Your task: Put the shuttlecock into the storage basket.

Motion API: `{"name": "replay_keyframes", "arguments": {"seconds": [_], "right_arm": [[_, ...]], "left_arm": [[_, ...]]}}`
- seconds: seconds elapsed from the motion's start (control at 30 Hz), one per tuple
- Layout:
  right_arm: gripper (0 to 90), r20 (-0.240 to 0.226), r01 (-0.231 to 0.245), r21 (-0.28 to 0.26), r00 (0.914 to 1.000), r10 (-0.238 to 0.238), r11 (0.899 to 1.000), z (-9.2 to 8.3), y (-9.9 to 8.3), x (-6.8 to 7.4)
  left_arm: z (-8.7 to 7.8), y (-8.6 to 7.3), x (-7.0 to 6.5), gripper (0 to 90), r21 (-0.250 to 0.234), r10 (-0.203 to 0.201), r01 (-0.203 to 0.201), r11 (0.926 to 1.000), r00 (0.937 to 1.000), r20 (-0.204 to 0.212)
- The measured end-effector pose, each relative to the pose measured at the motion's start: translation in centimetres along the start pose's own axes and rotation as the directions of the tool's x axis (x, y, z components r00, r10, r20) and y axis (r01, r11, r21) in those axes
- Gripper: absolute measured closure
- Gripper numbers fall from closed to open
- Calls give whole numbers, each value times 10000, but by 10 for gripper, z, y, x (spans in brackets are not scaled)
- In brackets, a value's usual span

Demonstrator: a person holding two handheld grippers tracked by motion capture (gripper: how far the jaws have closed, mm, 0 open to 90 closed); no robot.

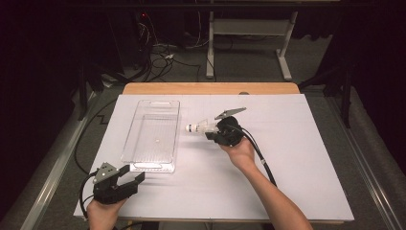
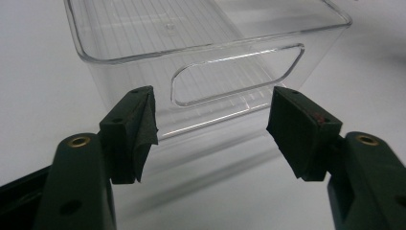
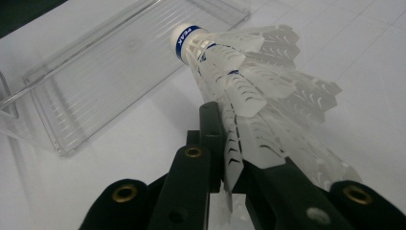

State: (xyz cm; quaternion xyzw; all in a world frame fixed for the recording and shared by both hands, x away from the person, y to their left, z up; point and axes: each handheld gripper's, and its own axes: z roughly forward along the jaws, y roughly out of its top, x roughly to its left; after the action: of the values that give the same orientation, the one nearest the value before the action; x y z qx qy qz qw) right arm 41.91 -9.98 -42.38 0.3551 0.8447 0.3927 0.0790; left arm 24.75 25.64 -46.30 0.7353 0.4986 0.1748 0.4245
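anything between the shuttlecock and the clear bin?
Nothing visible. The right gripper holds the shuttlecock by its skirt, cork end pointing at the clear bin; only bare white table lies between. The left gripper waits open at the bin's near end.

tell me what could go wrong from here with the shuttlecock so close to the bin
The right gripper pinches the shuttlecock by its thin skirt edge alone, so the feathers could bend or slip out. The clear bin is light, and the open left gripper isn't holding it, so a bump might shove it.
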Motion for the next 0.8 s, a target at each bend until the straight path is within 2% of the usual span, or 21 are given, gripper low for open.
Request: {"name": "replay_keyframes", "arguments": {"seconds": [0.27,0.4,0.8], "right_arm": [[891,-108,-2,-58,9999,1,10000,-2,6,2],[891,-239,-164,-173,9996,159,9997,-5,10,1],[891,-299,-53,-264,9995,45,9996,-9,21,5]], "left_arm": [[1,0,1,346,59,42,-42,10000,10000,-15],[1,0,1,346,114,70,-70,9999,10000,30],[2,0,0,346,96,55,-56,9999,10000,82]]}}
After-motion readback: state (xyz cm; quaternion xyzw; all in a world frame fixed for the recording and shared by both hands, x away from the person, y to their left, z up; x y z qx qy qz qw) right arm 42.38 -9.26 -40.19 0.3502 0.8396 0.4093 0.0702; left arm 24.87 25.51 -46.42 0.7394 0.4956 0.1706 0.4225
